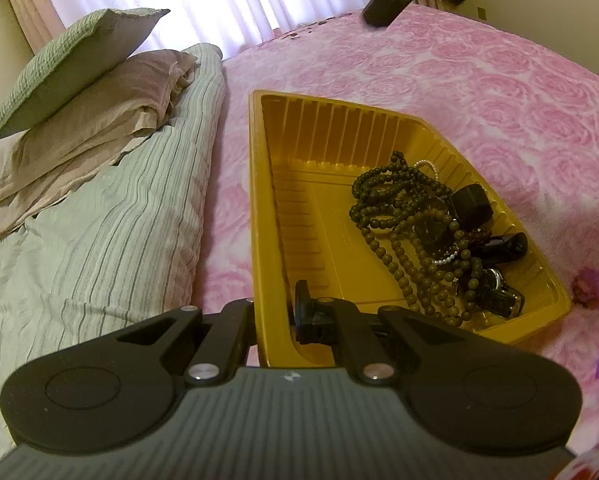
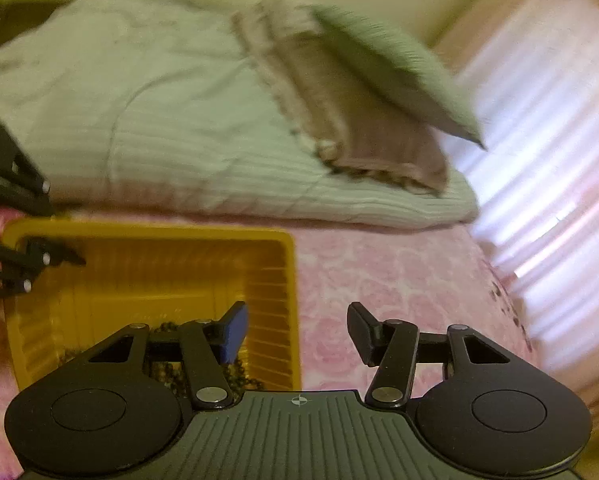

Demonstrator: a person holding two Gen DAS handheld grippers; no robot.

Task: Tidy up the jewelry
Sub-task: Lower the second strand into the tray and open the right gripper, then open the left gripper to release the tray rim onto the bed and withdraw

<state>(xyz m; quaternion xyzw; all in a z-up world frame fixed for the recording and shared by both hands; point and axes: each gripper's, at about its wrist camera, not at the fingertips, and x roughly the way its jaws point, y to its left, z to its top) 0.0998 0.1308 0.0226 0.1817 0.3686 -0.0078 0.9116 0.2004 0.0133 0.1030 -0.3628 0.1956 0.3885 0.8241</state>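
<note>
So, quick rundown of what worries me. My left gripper [image 1: 273,316] is clamped shut on the near wall of the yellow tray [image 1: 267,208], one finger inside and one outside, holding it steady on the pink floral bedspread [image 1: 479,92]. The jewelry pile [image 1: 431,236], brown bead strands tangled with some dark chunky pieces and a bit of pearl, sits bunched at one end of the tray, all of it inside as far as I can tell.

My right gripper [image 2: 297,332] has its jaws standing apart with nothing between them, hovering over the tray's edge, half above the beads and half above the bedspread. That view is smeared, so I wouldn't trust fine aiming from it.

What could go wrong, I reckon:
- The tray looks like thin plastic. Pinching one wall could flex it, and any tug from the left might tip it so the heap slides.
- The bed is soft, so pressing down could sink a corner and tilt everything.
- Those strands are knotted together. Grab one and the rest may drag out over the rim.
- The striped blanket [image 1: 111,220] is close by, so a spilled bead strand could get lost in the folds.
</note>
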